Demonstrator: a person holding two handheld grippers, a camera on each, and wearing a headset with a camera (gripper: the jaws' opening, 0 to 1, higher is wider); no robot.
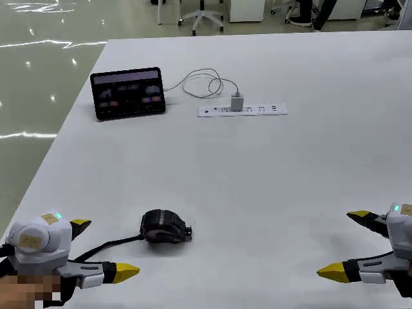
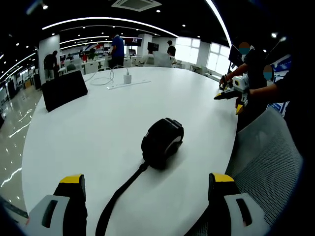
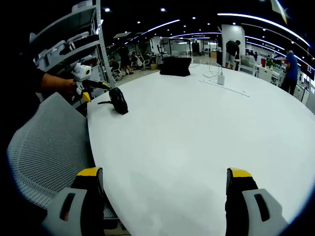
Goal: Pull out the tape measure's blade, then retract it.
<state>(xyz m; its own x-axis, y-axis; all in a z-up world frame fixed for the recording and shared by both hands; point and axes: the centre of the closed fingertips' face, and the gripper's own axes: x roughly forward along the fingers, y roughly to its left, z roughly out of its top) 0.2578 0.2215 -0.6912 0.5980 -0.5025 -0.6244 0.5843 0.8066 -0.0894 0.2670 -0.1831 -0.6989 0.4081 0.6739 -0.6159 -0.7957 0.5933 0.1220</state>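
Head view is showing how many tongs, and what are they doing?

Two. The left tongs (image 1: 105, 247) are hovering over the near left corner of the worktop (image 1: 270, 174), jaws spread and gripping nothing. The right tongs (image 1: 344, 243) are hovering at the near right, spread the same way.

And the tape measure?

One black tape measure (image 1: 164, 226) is lying on the worktop just ahead of the left tongs and well apart from the right ones. Its dark strap (image 1: 121, 241) is trailing back between the left jaws. I cannot tell whether it is touching them.

What is sitting further out?

One dark tablet (image 1: 127, 93) is standing propped at the far left. One white power strip (image 1: 257, 110) is lying to its right, and one white charger (image 1: 237, 102) is plugged into it. One cable (image 1: 203, 82) is looping toward the tablet.

Any writing?

The tablet's screen is glowing with small rows, too blurred to read. In the right gripper view a grey mesh chair (image 3: 44, 142) is sitting by the near edge, and people (image 3: 231, 51) are standing far behind.
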